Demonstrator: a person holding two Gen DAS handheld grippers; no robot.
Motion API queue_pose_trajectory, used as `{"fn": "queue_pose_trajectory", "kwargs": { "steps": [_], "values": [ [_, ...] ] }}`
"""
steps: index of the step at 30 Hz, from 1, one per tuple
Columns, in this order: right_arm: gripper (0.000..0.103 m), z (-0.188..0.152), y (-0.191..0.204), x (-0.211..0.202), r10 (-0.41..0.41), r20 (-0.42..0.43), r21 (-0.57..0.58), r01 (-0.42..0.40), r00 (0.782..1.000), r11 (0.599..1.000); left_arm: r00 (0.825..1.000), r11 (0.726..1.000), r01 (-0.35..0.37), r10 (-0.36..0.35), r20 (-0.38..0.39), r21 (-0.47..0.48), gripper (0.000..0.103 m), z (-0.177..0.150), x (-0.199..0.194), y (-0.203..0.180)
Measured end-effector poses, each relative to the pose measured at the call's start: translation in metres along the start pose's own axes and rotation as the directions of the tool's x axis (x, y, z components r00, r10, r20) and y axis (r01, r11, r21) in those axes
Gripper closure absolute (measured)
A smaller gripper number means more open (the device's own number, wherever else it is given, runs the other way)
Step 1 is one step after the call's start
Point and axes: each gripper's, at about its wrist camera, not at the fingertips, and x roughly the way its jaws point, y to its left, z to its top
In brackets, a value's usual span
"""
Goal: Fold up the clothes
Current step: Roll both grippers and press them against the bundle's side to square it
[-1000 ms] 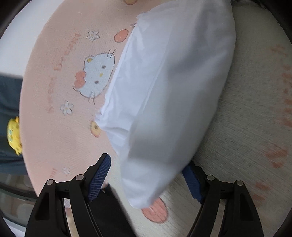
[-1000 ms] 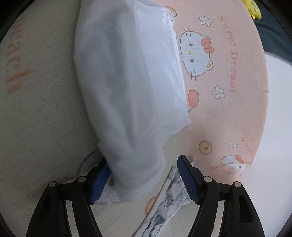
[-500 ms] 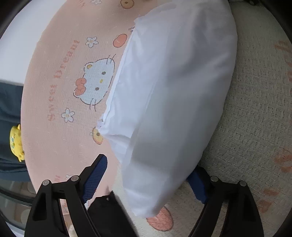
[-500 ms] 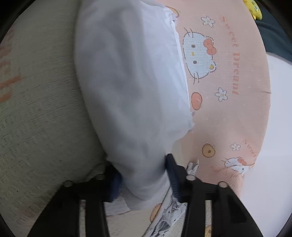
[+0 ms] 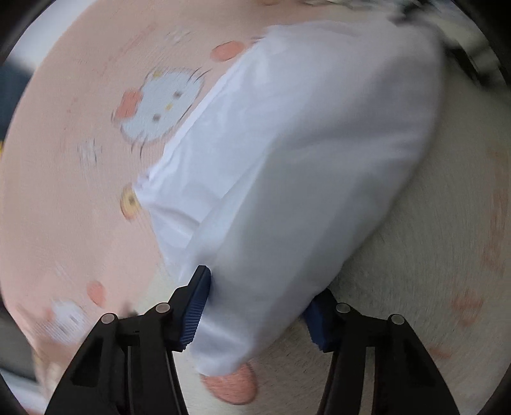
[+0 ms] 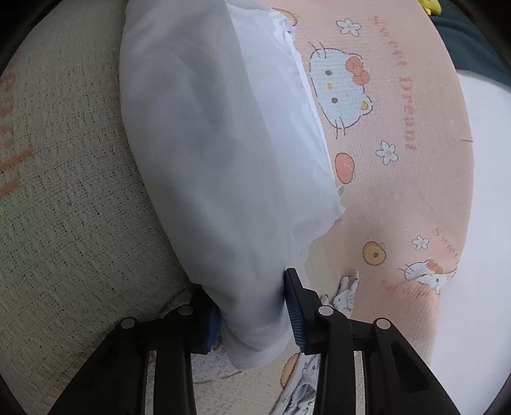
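A folded white garment (image 5: pixel 303 143) lies on a blanket, across the line where its pink part meets its cream part. My left gripper (image 5: pixel 257 314) has one end of the garment between its blue pads; the jaws are closing and both pads press into the cloth. The left wrist view is blurred. In the right wrist view the same white garment (image 6: pixel 207 127) runs away from me, and my right gripper (image 6: pixel 252 316) squeezes its near end, its jaws still closing. The left pad of that gripper is half hidden under the cloth.
The pink blanket (image 6: pixel 399 191) carries a cartoon cat print (image 6: pixel 341 89) and lettering; its cream woven part (image 6: pixel 64 191) lies on the left. A grey printed cloth (image 6: pixel 303 383) sits under the right gripper. A yellow toy (image 6: pixel 429 4) and dark fabric (image 6: pixel 463 41) are at the far right.
Both grippers stood wide around the garment's ends and have closed onto the cloth, the right one first. The left view has rolled and shifted, with the cat print now higher.
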Motion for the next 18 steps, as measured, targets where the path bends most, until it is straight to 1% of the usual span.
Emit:
{"fn": "queue_pose_trajectory", "kwargs": {
  "steps": [1,3,4,7,8,9,13,16,18],
  "values": [
    [0.069,0.002,0.002,0.000,-0.008,-0.007,-0.008,0.008,1.000,1.000,1.000,1.000,-0.004,0.004,0.004,-0.001,0.051,0.000,0.000,-0.001],
    [0.071,0.004,0.006,-0.001,-0.026,-0.021,-0.024,0.026,0.999,0.999,0.999,0.997,-0.045,0.044,0.021,0.056,0.052,-0.002,-0.003,-0.011],
    [0.071,0.005,0.007,-0.001,-0.032,-0.025,-0.027,0.031,0.999,0.999,0.997,0.993,-0.072,0.069,0.031,0.098,0.061,-0.004,-0.005,-0.019],
    [0.072,0.005,0.006,0.000,-0.034,-0.025,-0.027,0.033,0.999,0.999,0.991,0.960,-0.136,0.130,0.042,0.243,0.075,-0.005,-0.009,-0.041],
    [0.072,0.006,0.007,-0.001,-0.041,-0.027,-0.049,0.040,0.999,0.998,0.990,0.952,-0.142,0.137,0.039,0.270,0.075,-0.005,-0.010,-0.044],
    [0.075,0.006,0.008,-0.001,-0.048,-0.029,-0.071,0.046,0.998,0.996,0.990,0.947,-0.142,0.138,0.035,0.288,0.076,-0.006,-0.011,-0.044],
    [0.077,0.006,0.013,-0.005,-0.091,-0.029,-0.155,0.086,0.995,0.984,0.990,0.933,-0.133,0.140,0.005,0.336,0.077,-0.009,-0.015,-0.039],
    [0.078,0.003,0.012,-0.019,-0.109,-0.013,-0.157,0.105,0.994,0.982,0.983,0.914,-0.173,0.186,-0.001,0.368,0.077,-0.015,-0.021,-0.041],
    [0.078,0.001,0.012,-0.030,-0.103,-0.002,-0.153,0.102,0.995,0.983,0.981,0.908,-0.180,0.194,0.002,0.377,0.077,-0.019,-0.028,-0.042]
  ]
}}
